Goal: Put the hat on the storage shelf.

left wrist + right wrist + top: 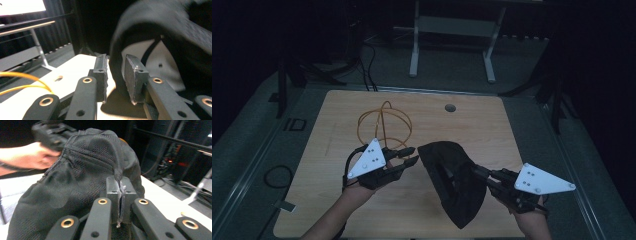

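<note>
Right gripper [119,202]: its jaws are pressed together on a fold of the black mesh bag [452,180] and hold it lifted over the front right part of the table [492,125].
Left gripper [116,80]: its jaws stand narrowly apart, with the dark rim of the bag between them; they are not yet pressed on it.
Bag: it hangs between the two grippers, its mouth turned to the left gripper.
Advice for this step: the left jaws should probably take the rim deep before pressing, while the right grip stays firm, so that the mouth can be pulled open.
Orange cable [384,122]: it lies looped behind the left gripper.
Hard to see: the room is dark, the inside of the bag is in shadow, and the left gripper view is blurred at the top.
</note>
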`<state>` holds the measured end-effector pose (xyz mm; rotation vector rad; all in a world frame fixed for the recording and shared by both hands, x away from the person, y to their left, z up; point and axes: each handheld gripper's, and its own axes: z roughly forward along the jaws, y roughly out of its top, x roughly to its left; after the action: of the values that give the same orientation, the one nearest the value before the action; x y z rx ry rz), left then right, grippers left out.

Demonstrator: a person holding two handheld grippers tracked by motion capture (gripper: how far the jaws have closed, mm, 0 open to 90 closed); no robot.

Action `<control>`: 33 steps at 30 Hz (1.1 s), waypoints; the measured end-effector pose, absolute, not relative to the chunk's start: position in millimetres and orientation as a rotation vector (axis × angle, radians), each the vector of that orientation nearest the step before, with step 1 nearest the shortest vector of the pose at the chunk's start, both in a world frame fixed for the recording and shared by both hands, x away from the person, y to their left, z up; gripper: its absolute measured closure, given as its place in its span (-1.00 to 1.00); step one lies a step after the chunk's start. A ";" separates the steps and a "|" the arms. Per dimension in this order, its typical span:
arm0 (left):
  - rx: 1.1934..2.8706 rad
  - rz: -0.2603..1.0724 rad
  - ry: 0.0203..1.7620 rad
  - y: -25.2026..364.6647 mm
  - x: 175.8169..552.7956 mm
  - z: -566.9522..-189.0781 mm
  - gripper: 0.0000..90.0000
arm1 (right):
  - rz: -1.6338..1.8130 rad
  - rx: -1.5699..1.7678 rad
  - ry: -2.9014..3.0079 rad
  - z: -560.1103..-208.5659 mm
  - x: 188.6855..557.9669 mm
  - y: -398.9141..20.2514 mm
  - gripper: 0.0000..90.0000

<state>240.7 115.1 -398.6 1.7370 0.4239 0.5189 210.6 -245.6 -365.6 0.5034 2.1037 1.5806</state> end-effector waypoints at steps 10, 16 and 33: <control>1.752 0.527 0.484 140.4 229.0 -426.0 0.33 | 1.537 0.613 2.013 -342.3 241.9 -239.1 0.96; 1.754 0.523 0.540 161.9 225.1 -451.1 0.14 | 1.528 0.616 1.982 -322.7 265.5 -223.4 0.96; 1.736 0.610 0.788 203.7 202.9 -511.0 -0.91 | 1.481 0.630 2.032 -293.3 322.1 -151.4 0.96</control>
<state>202.9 203.7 -511.0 1.7364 0.7883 0.6095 322.1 -151.4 -293.3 0.6299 2.0320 1.4813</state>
